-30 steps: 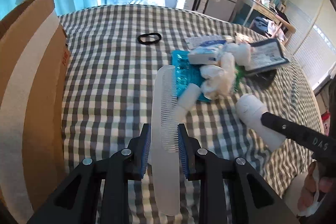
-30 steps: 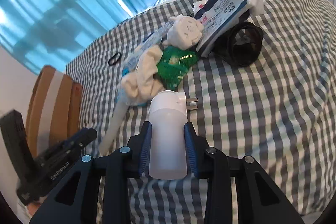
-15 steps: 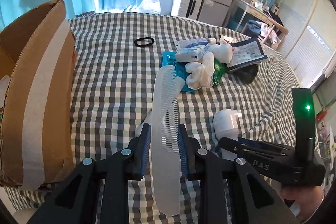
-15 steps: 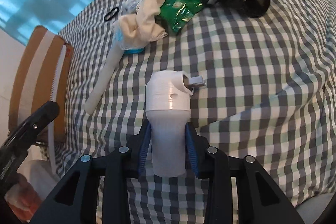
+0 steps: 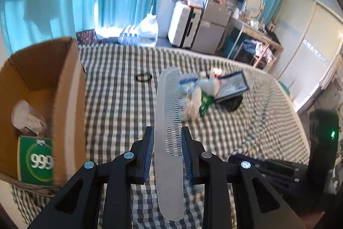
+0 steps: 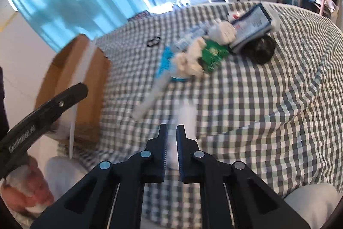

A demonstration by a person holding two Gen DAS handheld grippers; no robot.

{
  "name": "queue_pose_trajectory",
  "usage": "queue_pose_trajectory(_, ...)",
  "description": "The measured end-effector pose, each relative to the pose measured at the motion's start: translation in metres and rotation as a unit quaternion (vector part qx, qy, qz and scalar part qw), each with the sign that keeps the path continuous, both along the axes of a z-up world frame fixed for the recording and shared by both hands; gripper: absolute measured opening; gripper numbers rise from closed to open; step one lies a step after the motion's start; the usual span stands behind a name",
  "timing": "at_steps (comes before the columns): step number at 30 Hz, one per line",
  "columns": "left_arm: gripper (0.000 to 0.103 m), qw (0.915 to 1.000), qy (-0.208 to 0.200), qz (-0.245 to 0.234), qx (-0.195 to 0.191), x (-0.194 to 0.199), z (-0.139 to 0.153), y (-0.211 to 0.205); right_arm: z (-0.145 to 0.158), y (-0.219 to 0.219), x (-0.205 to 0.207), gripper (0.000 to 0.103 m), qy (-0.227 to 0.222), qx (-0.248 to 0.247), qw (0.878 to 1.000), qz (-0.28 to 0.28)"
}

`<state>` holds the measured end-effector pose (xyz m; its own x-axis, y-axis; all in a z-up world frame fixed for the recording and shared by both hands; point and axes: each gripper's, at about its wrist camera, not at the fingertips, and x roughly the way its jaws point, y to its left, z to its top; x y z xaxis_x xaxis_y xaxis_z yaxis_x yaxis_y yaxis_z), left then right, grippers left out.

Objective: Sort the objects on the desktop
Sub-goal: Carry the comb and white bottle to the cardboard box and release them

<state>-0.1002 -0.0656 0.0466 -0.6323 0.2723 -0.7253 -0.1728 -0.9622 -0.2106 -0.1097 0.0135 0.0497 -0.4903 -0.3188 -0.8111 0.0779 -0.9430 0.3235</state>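
The left gripper (image 5: pixel 167 132) is clamped on a see-through comb (image 5: pixel 166 100). It holds the comb low down, near the handle end, and the teeth end sticks out toward twelve o'clock. The comb looks light, thin and a bit bendy. It looks smooth too, so I think it could slide or swing. A hold nearer its middle would be safer.

The right gripper (image 6: pixel 171 132) has just been closing, and now its two fingers are almost together. Nothing seems to be pinched between them. A white plug-in bottle (image 6: pixel 186 116) shows as a blur just past the tips, over the checked cloth (image 6: pixel 257 121). I cannot tell if it is lying there or falling. It looks hard, round and slippery, so it is best held around its fat middle.

At about ten o'clock from the left gripper is an open cardboard box (image 5: pixel 68 83) with a green packet (image 5: pixel 35 161) inside. I think things get sorted into it.

Farther off, at one o'clock, a pile of small things (image 5: pixel 193 98) waits. A black hair tie (image 5: pixel 143 77) lies alone at eleven o'clock.
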Motion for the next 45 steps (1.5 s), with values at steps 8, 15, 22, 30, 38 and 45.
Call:
queue_pose_trajectory(8,0.026,0.9996,0.021,0.014,0.011,0.021,0.019,-0.024,-0.035,0.006,0.010,0.042,-0.045,0.004,0.999,-0.013)
queue_pose_trajectory(15,0.026,0.9987,0.023,0.035,0.028,0.024,0.029,-0.048,-0.088,-0.010,-0.009,0.045,-0.102,0.022,0.994,-0.004)
queue_pose_trajectory(22,0.026,0.9971,0.030,0.054,0.045,0.020,0.040,-0.074,-0.086,-0.014,-0.011,0.044,-0.106,-0.006,0.994,0.005)
queue_pose_trajectory(30,0.026,0.9907,0.049,0.101,0.077,0.000,0.068,-0.128,0.014,-0.035,-0.013,0.044,-0.016,-0.107,0.993,0.038)
queue_pose_trajectory(38,0.026,0.9875,0.034,0.154,0.007,-0.049,0.069,-0.195,0.071,-0.131,-0.053,0.044,0.012,-0.204,0.968,0.145)
queue_pose_trajectory(45,0.026,0.9860,-0.025,0.164,-0.014,-0.082,0.022,-0.226,0.064,-0.207,-0.101,0.044,0.006,-0.178,0.968,0.175)
